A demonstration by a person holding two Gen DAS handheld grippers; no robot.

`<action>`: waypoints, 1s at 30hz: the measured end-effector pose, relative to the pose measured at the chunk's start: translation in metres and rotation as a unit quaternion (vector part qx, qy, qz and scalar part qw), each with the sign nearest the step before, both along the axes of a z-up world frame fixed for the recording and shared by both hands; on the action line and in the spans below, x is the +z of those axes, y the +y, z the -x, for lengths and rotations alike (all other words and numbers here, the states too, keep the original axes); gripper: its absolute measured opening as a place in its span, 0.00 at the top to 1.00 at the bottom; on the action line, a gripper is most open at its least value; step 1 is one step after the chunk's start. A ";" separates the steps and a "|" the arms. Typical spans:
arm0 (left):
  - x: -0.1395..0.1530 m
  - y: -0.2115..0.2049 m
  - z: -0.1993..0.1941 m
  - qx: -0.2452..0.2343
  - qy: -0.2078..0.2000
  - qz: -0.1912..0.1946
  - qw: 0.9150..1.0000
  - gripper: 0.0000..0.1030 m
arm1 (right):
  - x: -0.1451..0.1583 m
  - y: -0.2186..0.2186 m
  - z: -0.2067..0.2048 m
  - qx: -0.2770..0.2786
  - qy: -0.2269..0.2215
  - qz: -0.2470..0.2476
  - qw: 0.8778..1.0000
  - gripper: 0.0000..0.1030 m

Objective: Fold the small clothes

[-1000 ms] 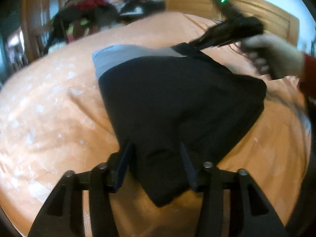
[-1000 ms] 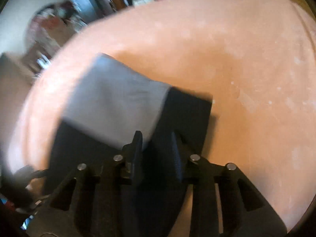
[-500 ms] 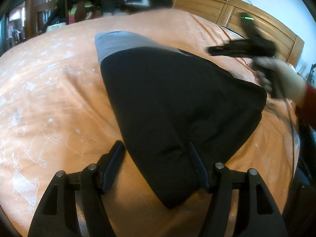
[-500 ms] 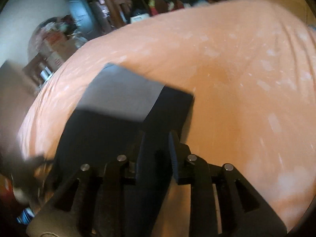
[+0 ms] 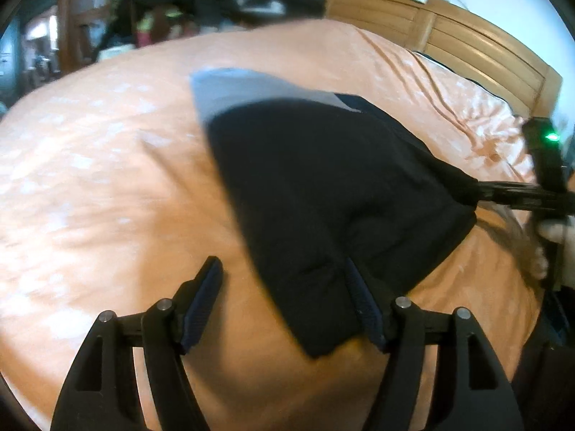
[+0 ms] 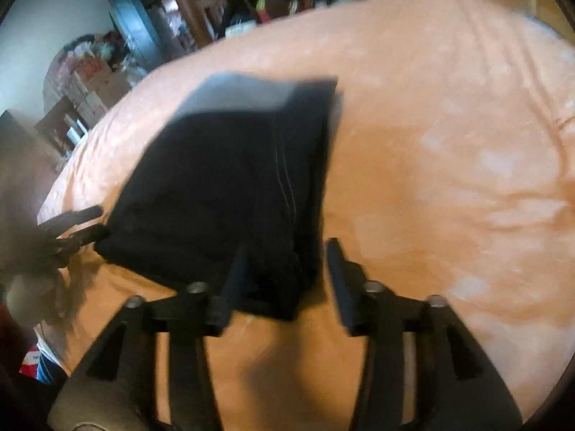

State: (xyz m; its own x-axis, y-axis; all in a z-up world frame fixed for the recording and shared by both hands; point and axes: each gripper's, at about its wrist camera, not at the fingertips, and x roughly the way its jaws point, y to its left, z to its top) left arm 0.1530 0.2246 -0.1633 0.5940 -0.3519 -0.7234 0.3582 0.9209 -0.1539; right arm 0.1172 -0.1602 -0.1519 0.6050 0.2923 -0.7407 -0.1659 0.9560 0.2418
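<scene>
Straddling the near corners of the black garment point(image 5: 323, 194) with jaws spread wide, the left gripper point(image 5: 284, 298) and right gripper point(image 6: 287, 273) hold nothing; it lies flat on the orange bed point(image 5: 90, 179) — long axis running away toward its grey band point(image 5: 244, 89).

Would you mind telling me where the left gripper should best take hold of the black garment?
Probably the near corner of the black garment, approached low from the bed's near edge. That corner tapers between the left gripper's open fingers, so they could close across it.
</scene>
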 end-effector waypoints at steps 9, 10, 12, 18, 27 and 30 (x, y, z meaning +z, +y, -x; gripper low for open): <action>-0.024 0.087 0.043 0.199 0.061 -0.038 0.977 0.11 | -0.027 0.028 0.063 -0.029 0.038 0.108 0.993 0.14; -0.027 0.087 0.043 0.199 0.059 -0.039 0.977 0.11 | -0.032 0.029 0.066 -0.037 0.041 0.113 0.992 0.12; -0.028 0.079 0.043 0.192 0.055 -0.058 0.978 0.05 | -0.037 0.032 0.068 -0.041 0.039 0.123 0.991 0.07; -0.037 0.071 0.033 0.186 0.072 -0.090 0.976 0.00 | -0.046 0.053 0.074 -0.050 0.019 0.169 0.984 0.00; -0.038 0.070 0.027 0.211 0.067 -0.076 0.972 0.00 | -0.048 0.052 0.074 -0.075 0.002 0.152 0.986 0.00; -0.041 0.068 0.031 0.212 0.045 -0.074 0.973 0.00 | -0.049 0.051 0.077 -0.080 -0.002 0.140 0.987 0.00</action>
